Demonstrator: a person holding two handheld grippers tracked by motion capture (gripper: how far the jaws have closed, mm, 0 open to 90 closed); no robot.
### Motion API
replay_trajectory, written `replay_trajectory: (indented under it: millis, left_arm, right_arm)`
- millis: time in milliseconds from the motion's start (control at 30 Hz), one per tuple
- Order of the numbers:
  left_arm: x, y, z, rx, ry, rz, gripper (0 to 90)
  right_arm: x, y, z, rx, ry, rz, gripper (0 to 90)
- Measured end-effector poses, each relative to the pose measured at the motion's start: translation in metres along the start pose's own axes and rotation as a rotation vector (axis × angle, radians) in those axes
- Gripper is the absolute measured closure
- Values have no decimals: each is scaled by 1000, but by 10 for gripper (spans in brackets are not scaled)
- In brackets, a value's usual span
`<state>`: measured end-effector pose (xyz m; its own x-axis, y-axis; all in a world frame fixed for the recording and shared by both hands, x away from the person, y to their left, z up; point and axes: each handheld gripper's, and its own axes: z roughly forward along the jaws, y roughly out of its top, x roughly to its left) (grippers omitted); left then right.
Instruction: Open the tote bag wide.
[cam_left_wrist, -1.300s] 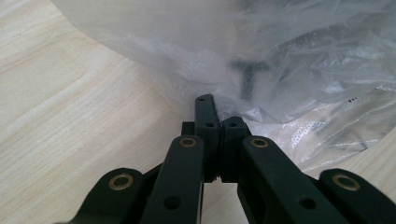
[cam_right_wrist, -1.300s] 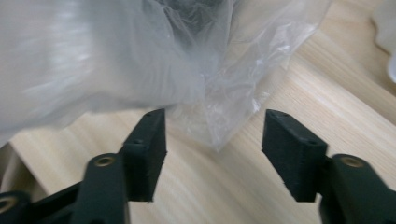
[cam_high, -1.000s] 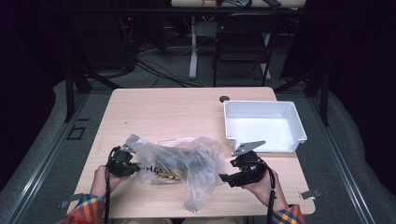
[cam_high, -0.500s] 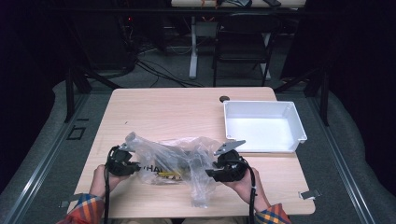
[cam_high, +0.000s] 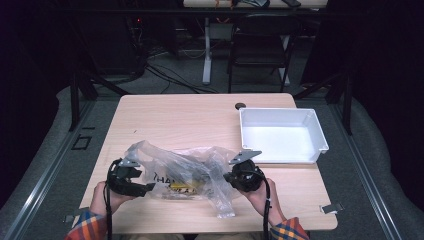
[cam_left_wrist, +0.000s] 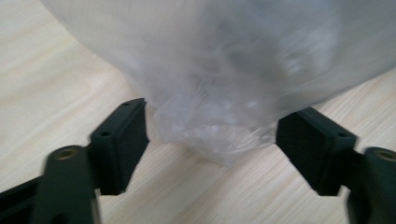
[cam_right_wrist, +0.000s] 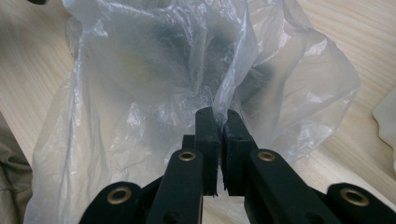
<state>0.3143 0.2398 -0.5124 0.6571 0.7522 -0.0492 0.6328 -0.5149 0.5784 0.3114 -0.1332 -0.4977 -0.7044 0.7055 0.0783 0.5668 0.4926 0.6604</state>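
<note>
High view: above, looking down on the table (cam_high: 200, 120). Gripper views: close, along jaws; all sharing the plastic bag (cam_high: 185, 170).

Left gripper (cam_left_wrist: 212, 140) jaws have just been opening — they stand wide apart now, one black pad (cam_left_wrist: 122, 140) low left, the other low right. Clear plastic bag (cam_left_wrist: 224, 60) takes up the upper part of the frame, blurred, with something dark showing through the film; can't tell what. Its crumpled lower edge hangs down between the pads — close to the left one, but neither pad presses on it. Light wooden tabletop (cam_left_wrist: 42, 79) is visible on the left, under the bag edge and at far right.
</note>
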Motion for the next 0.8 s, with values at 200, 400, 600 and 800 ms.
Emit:
replay_trajectory:
  millis: [200,400,600,800]
  left_arm:
    - [-13,5,-17,-134,114,-2,245]
    - [-5,5,-6,-187,111,4,699]
    - [8,4,6,-134,70,-7,897]
    - [23,-4,9,-66,62,-31,900]
  right_arm:
    - [1,1,-1,-18,-12,-7,873]
    - [1,2,0,-30,-53,-13,877]
    - [-1,7,9,6,-181,-58,882]
    - [-16,7,27,72,-248,-46,883]
